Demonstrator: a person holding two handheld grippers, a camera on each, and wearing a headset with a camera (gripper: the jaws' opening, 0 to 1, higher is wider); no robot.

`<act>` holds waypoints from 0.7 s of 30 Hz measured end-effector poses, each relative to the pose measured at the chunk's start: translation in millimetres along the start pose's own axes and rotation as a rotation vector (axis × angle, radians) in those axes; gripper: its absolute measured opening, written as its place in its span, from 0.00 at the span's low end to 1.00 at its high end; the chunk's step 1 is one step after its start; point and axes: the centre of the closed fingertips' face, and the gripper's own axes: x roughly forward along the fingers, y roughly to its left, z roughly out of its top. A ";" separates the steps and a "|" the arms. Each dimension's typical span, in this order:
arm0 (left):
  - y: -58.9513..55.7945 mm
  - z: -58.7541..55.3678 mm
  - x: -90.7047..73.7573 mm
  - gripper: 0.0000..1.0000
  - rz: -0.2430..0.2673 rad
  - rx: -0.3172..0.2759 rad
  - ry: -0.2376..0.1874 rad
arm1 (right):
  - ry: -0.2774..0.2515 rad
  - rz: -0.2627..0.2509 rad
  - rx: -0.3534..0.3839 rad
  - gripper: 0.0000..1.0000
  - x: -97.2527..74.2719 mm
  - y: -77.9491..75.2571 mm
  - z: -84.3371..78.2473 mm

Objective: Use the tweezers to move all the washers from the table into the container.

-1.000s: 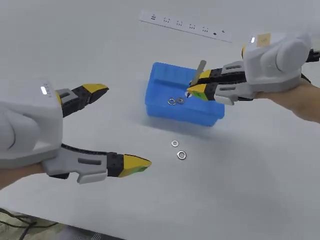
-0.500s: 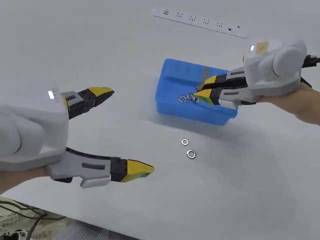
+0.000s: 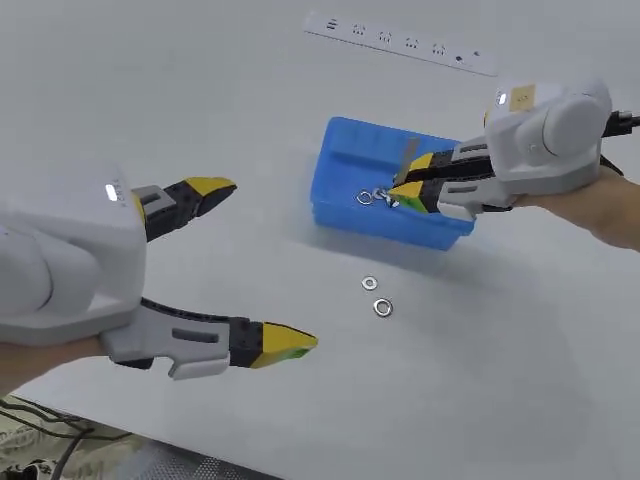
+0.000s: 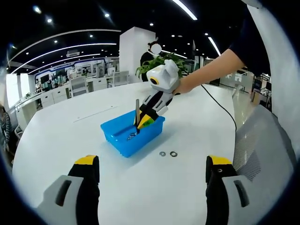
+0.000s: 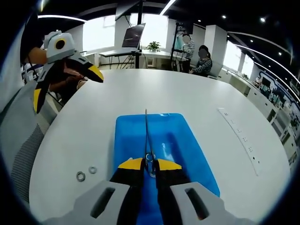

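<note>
My right gripper (image 3: pixel 408 190) is shut on grey metal tweezers (image 3: pixel 405 158) over the blue container (image 3: pixel 345 150). The tweezers' lower end hangs just above a few washers in the container (image 3: pixel 366 197). Two washers (image 3: pixel 370 284) (image 3: pixel 382 308) lie on the white table in front of the container. My left gripper (image 3: pixel 255 265) stands open and holds nothing, left of those washers. In the right gripper view the jaws (image 5: pixel 150 165) pinch the tweezers (image 5: pixel 146 133) above the container (image 5: pixel 173 136), with the two table washers (image 5: pixel 80 176) at lower left. The left gripper view shows its jaws (image 4: pixel 151 168) wide apart, the container (image 4: pixel 123 137) and the washers (image 4: pixel 168 153).
A white power strip (image 3: pixel 400 42) lies on the table behind the container. The table's near edge (image 3: pixel 120 440) runs along the bottom left, with cables below it. People sit at desks far behind in the right gripper view.
The head camera has shifted, so everything sits a little further right. My right gripper stays over the container with the tweezers. My left gripper has drifted slightly.
</note>
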 end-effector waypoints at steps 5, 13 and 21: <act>-0.8 0.0 0.0 1.00 -0.003 -0.002 0.000 | -0.006 0.000 -0.003 0.11 -2.3 0.5 3.3; -2.4 0.4 0.7 1.00 -0.007 -0.004 -0.001 | 0.000 -0.007 0.006 0.11 -3.5 -1.8 0.7; 0.4 3.1 1.9 1.00 -0.011 -0.003 -0.004 | -0.005 -0.004 0.003 0.09 -9.3 -1.0 2.8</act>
